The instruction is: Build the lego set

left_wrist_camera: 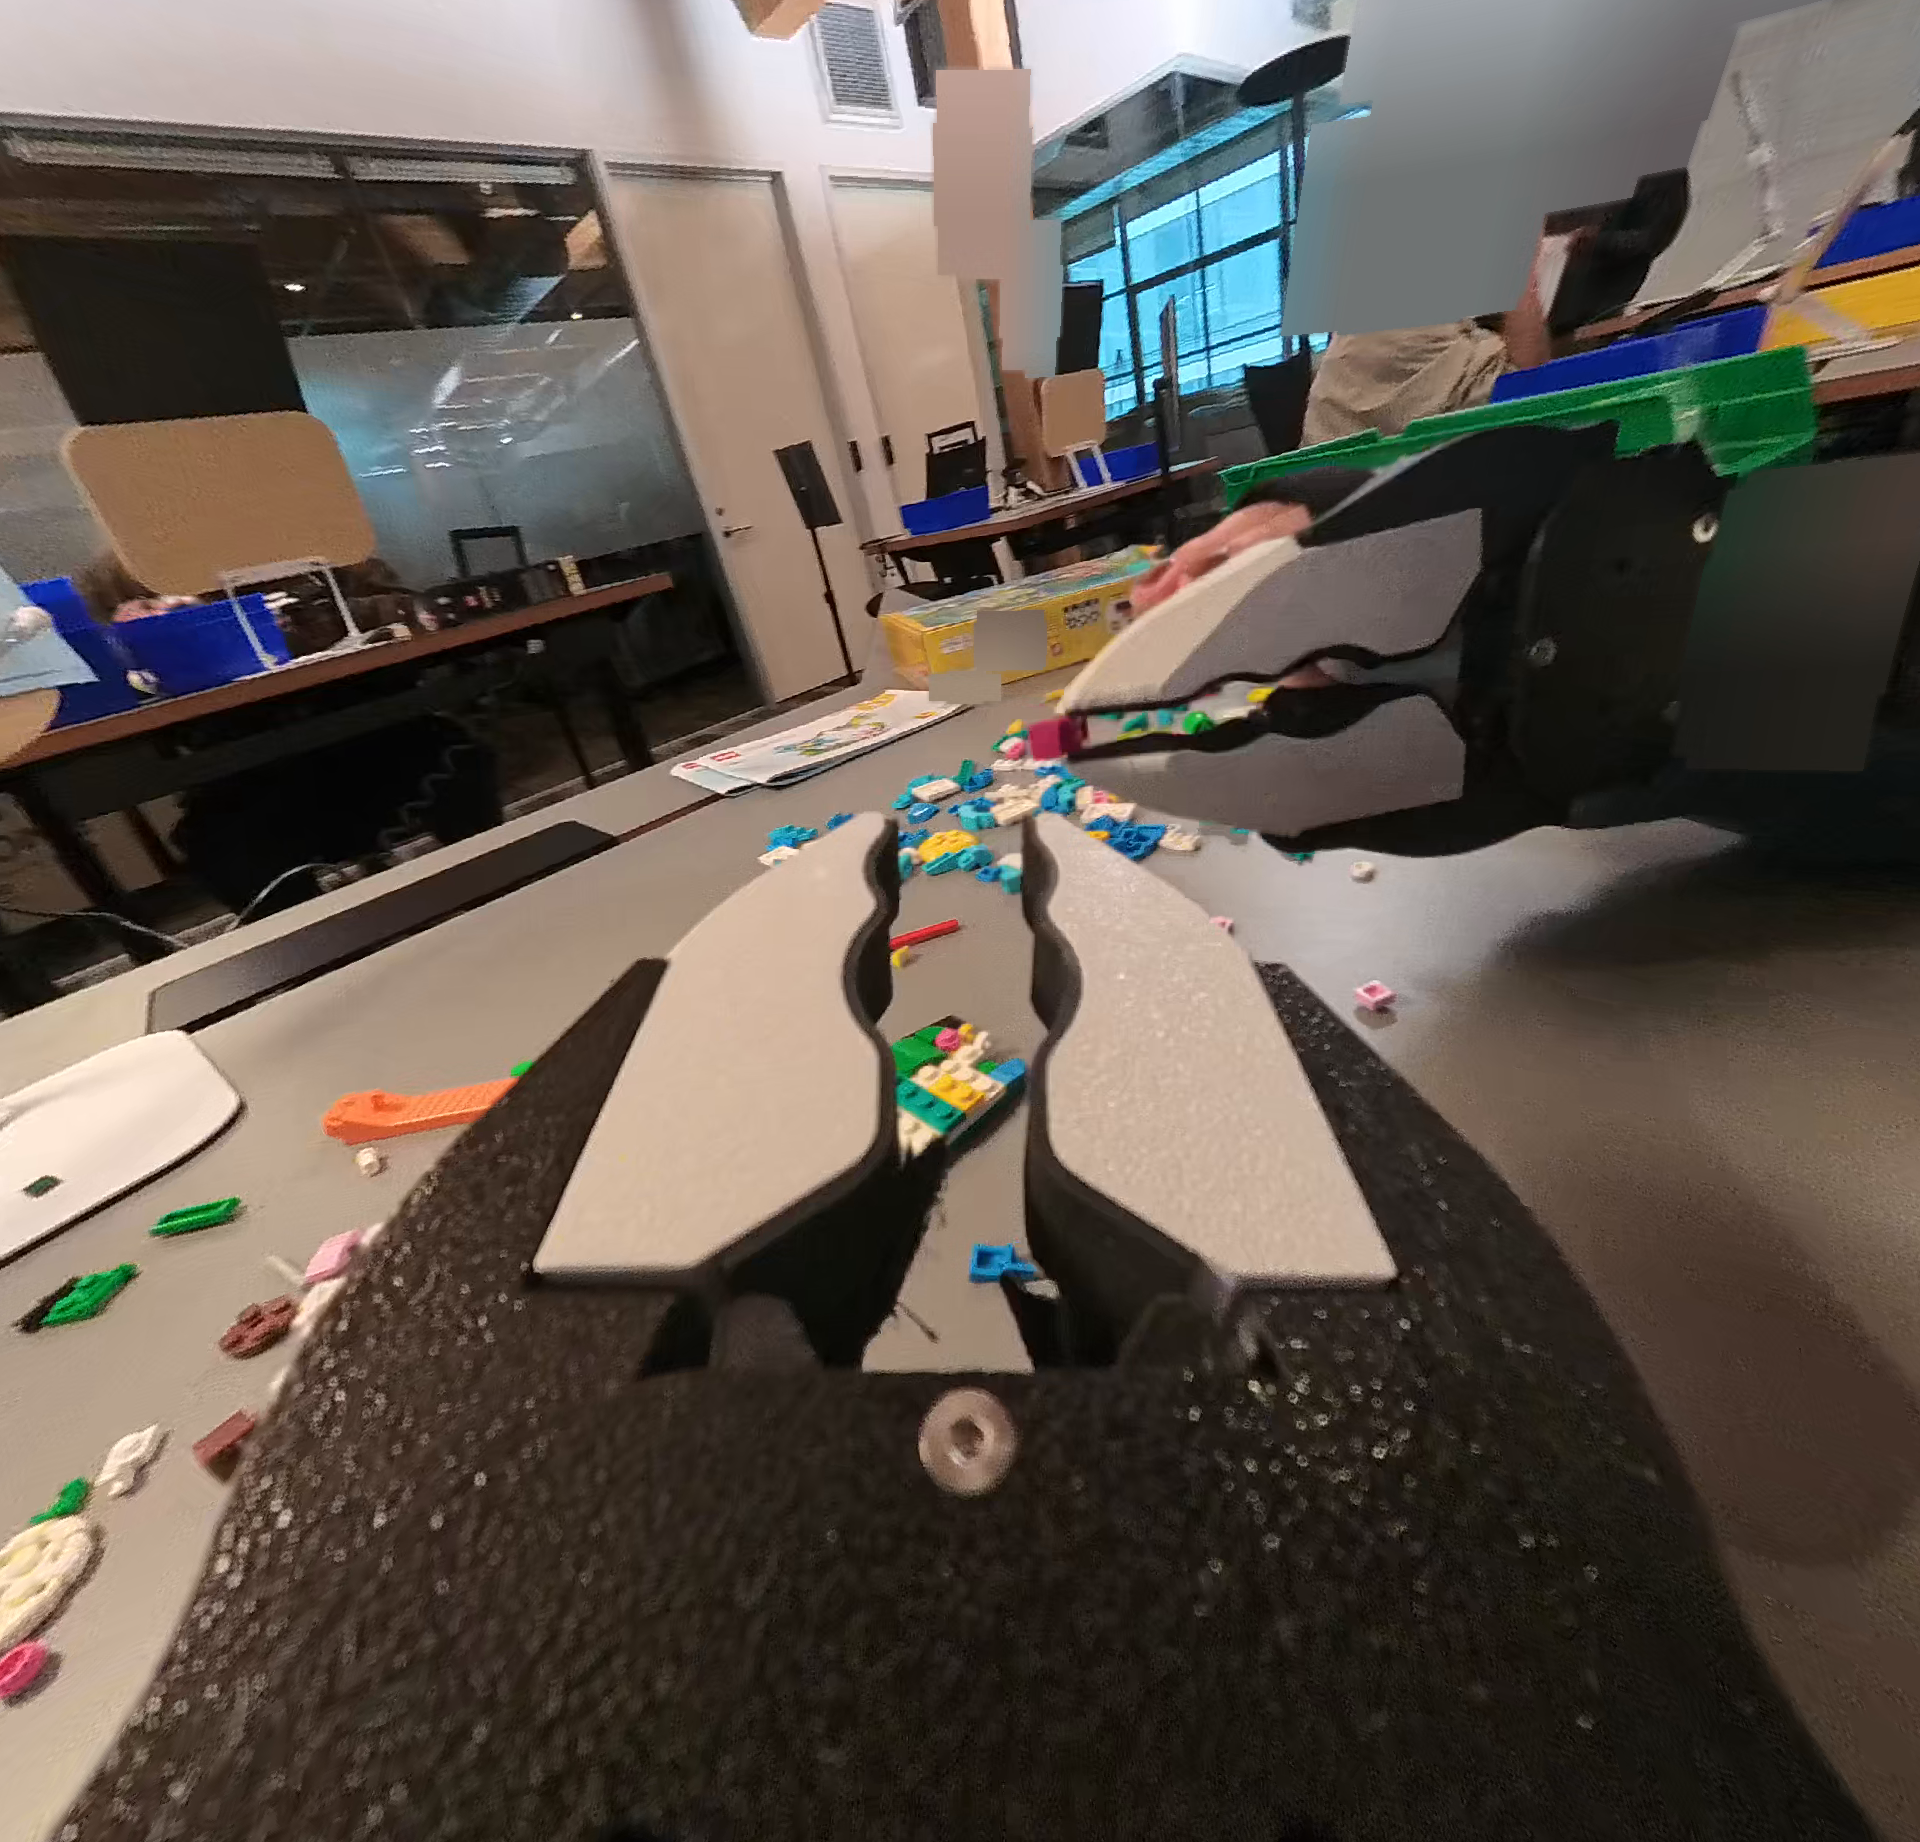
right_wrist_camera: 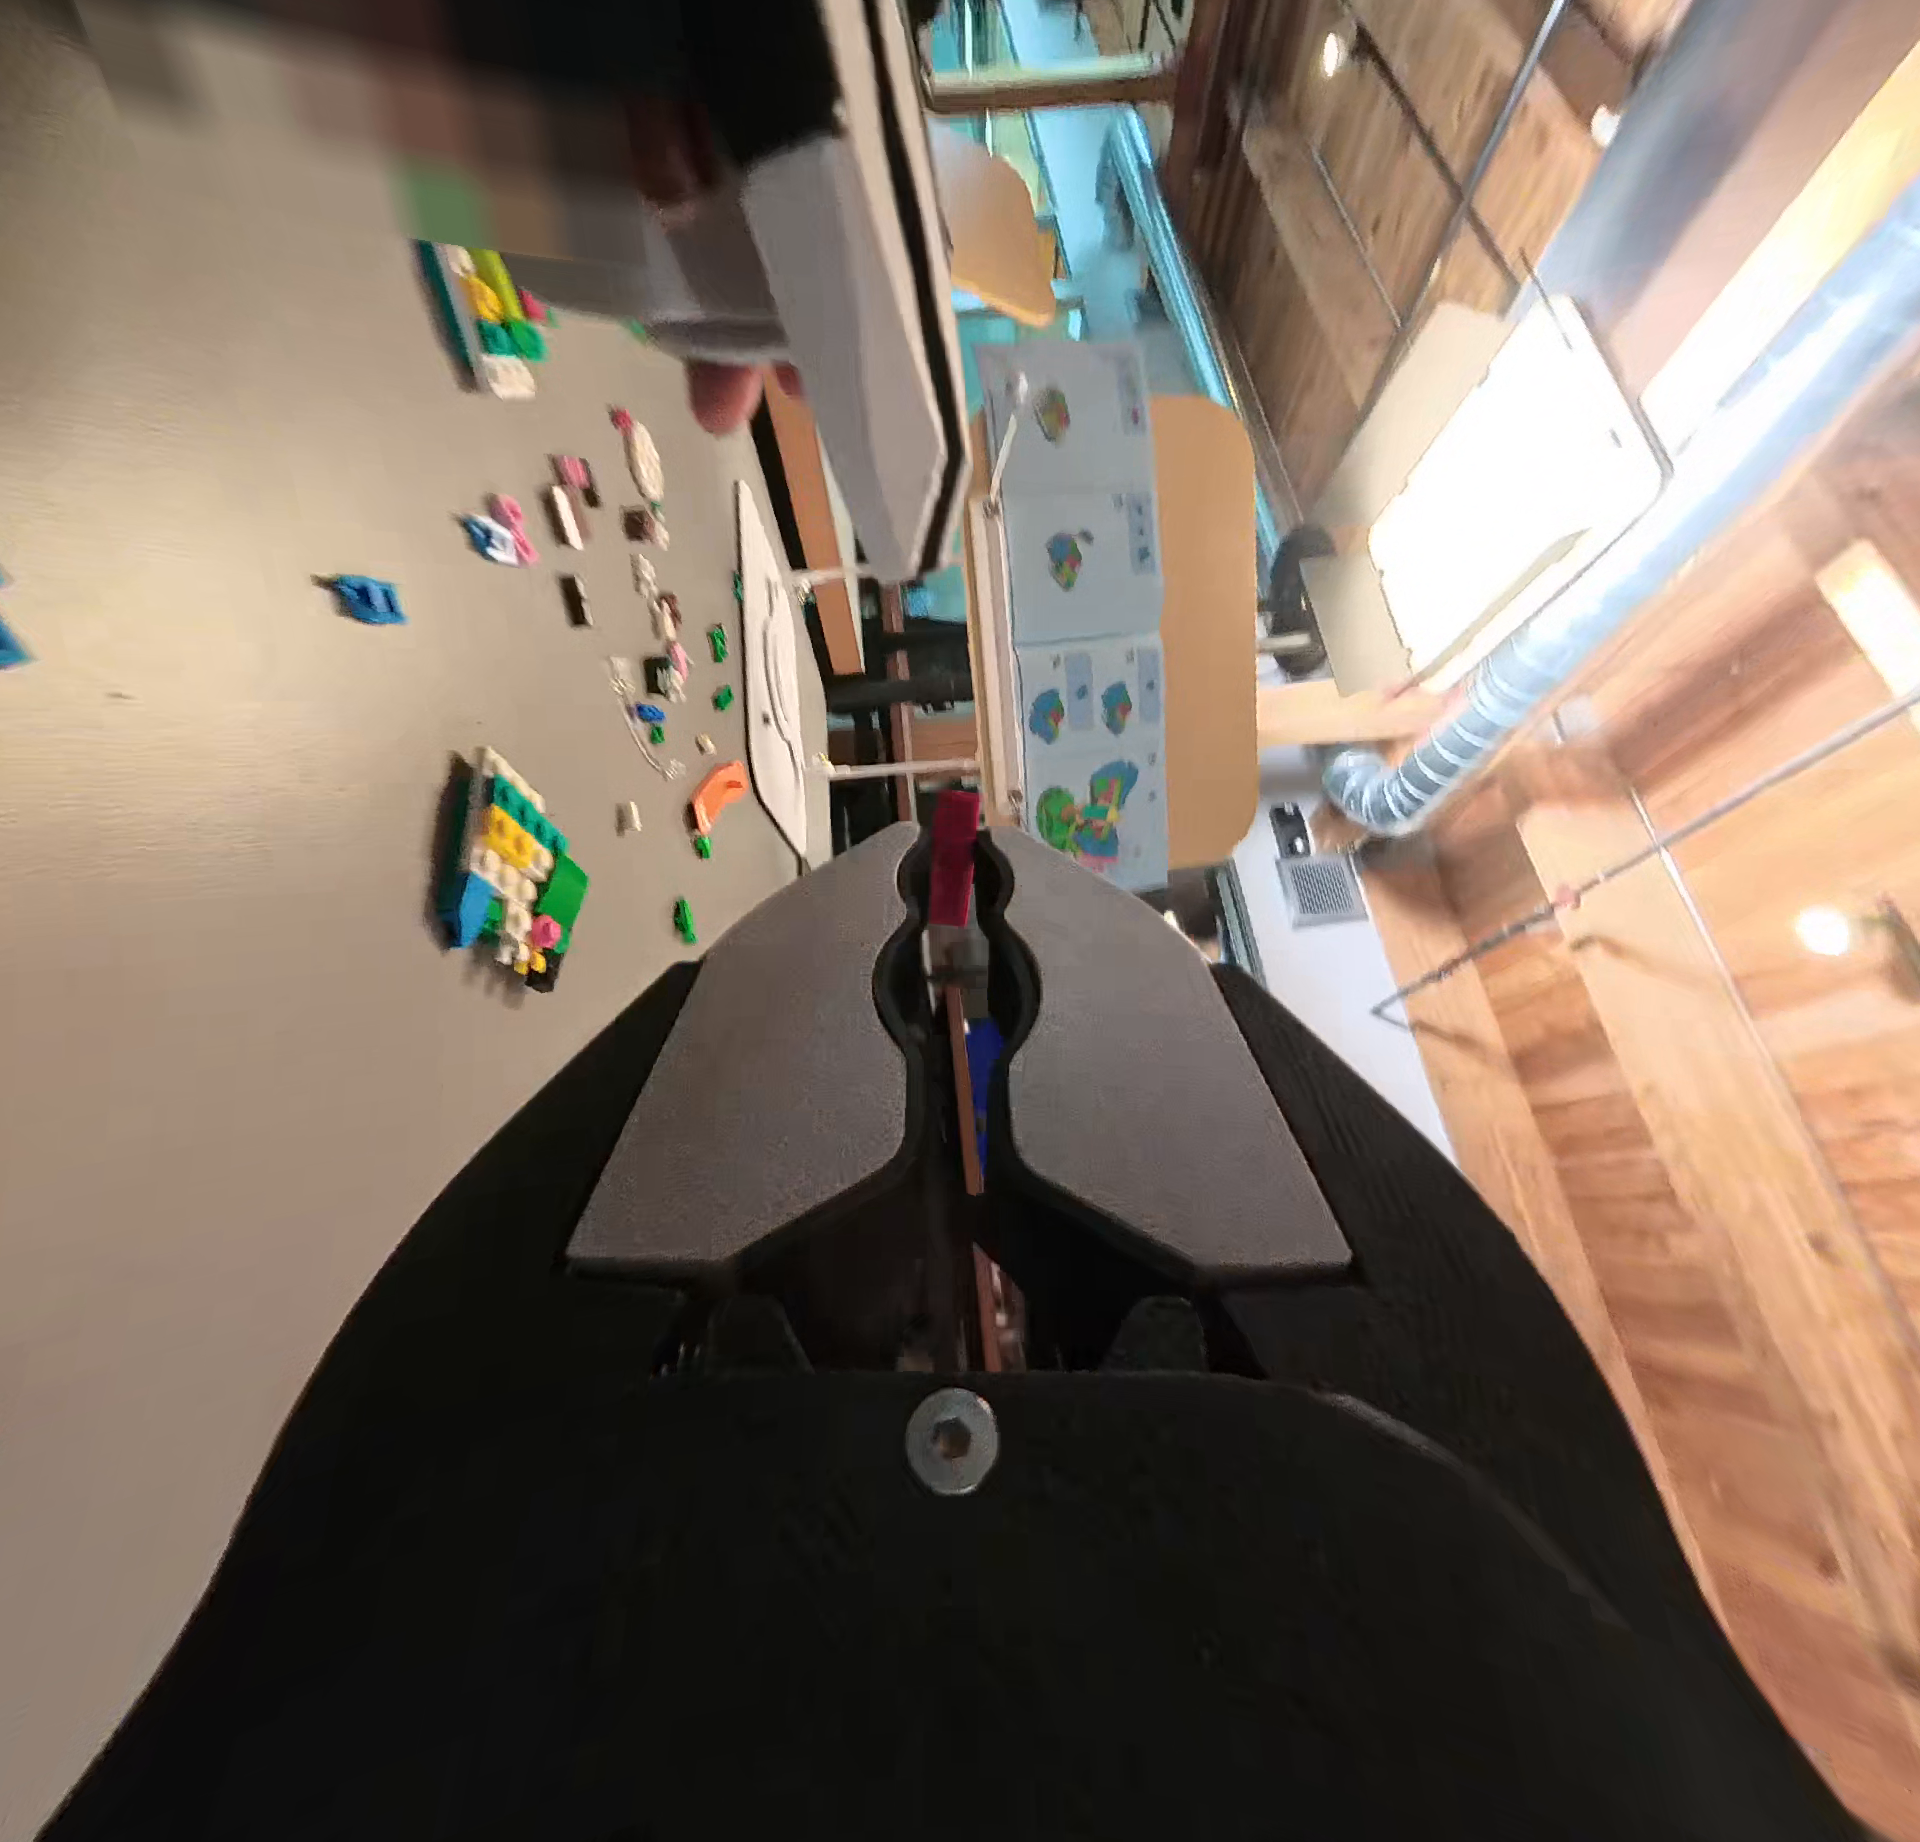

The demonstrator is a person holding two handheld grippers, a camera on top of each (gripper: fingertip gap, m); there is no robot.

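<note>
Bricks (left_wrist_camera: 1023, 805) scattered beyond left tool (left_wrist_camera: 958, 857); orange separator (left_wrist_camera: 416, 1110) nearby.

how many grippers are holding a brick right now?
1. The right gripper is shut on a magenta brick, held above the table. The left gripper is open and empty, over the partial build.

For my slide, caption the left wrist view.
Open left tongs hover over the partial lego build while the right tongs carry a magenta brick.
</note>
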